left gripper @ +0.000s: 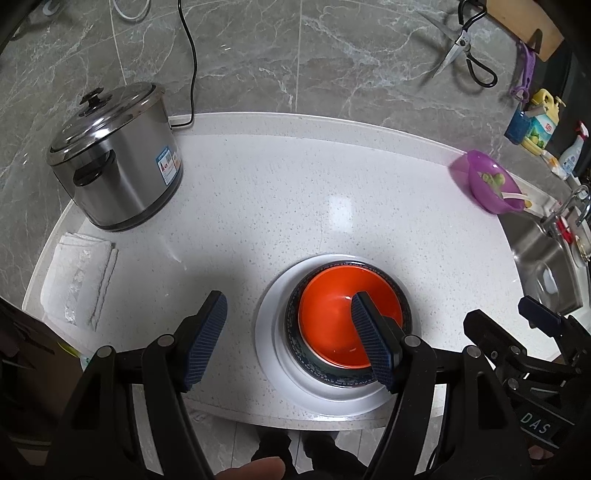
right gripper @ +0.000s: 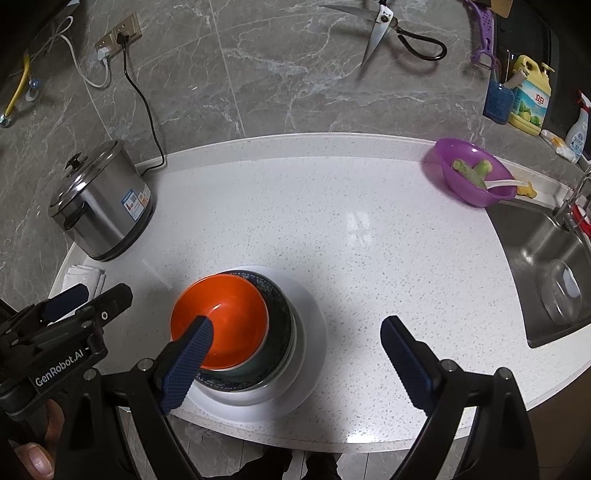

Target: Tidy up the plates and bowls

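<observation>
An orange bowl (left gripper: 332, 314) sits nested in a dark blue patterned bowl (left gripper: 340, 264), which stands on a white plate (left gripper: 266, 332) near the counter's front edge. My left gripper (left gripper: 290, 332) is open and hangs over the stack's left side. Its right finger (left gripper: 369, 339) is in front of the orange bowl, and contact cannot be told. In the right wrist view the orange bowl (right gripper: 221, 317), dark bowl (right gripper: 282, 317) and plate (right gripper: 314, 332) lie at lower left. My right gripper (right gripper: 297, 354) is open with nothing between its fingers; its left finger (right gripper: 188, 362) overlaps the orange bowl's rim.
A steel rice cooker (left gripper: 114, 158) with a black cord stands at back left, with a folded white cloth (left gripper: 77, 280) in front of it. A purple bowl (right gripper: 472, 173) holding green pieces and a white spoon sits by the sink (right gripper: 546, 266). Scissors (right gripper: 384, 29) hang on the wall.
</observation>
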Demonstrator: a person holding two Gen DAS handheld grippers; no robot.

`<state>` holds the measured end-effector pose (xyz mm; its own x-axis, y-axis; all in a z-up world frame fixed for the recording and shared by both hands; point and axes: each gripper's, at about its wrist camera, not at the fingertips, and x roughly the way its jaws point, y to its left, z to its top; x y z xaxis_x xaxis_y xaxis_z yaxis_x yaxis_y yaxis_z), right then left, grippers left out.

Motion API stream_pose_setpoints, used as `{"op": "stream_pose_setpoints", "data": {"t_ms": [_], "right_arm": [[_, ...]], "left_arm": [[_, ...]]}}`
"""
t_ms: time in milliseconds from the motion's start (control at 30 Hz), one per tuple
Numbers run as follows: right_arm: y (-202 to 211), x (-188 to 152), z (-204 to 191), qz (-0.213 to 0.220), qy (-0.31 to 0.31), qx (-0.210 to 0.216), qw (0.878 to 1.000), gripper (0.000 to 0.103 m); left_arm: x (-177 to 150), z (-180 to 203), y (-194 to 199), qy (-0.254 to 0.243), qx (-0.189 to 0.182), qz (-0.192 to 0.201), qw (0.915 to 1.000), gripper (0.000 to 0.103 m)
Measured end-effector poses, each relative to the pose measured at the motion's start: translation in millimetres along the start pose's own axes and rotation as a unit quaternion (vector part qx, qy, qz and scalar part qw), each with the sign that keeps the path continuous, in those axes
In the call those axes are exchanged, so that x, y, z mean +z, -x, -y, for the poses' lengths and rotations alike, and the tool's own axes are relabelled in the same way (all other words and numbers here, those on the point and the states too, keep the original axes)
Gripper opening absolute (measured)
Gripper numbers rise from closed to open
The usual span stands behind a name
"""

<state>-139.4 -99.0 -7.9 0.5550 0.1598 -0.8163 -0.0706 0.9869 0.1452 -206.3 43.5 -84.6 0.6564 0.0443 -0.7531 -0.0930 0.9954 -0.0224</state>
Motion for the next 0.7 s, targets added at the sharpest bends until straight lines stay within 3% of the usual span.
{"op": "stream_pose_setpoints", "data": {"t_ms": [700], "right_arm": [[-5.0,-1.4,-4.1,-0.007,0.001,0.001,1.0,0.094]], "left_arm": [[-0.8,-0.1,0.4,0.007,0.006,0.0,1.0,0.068]]}}
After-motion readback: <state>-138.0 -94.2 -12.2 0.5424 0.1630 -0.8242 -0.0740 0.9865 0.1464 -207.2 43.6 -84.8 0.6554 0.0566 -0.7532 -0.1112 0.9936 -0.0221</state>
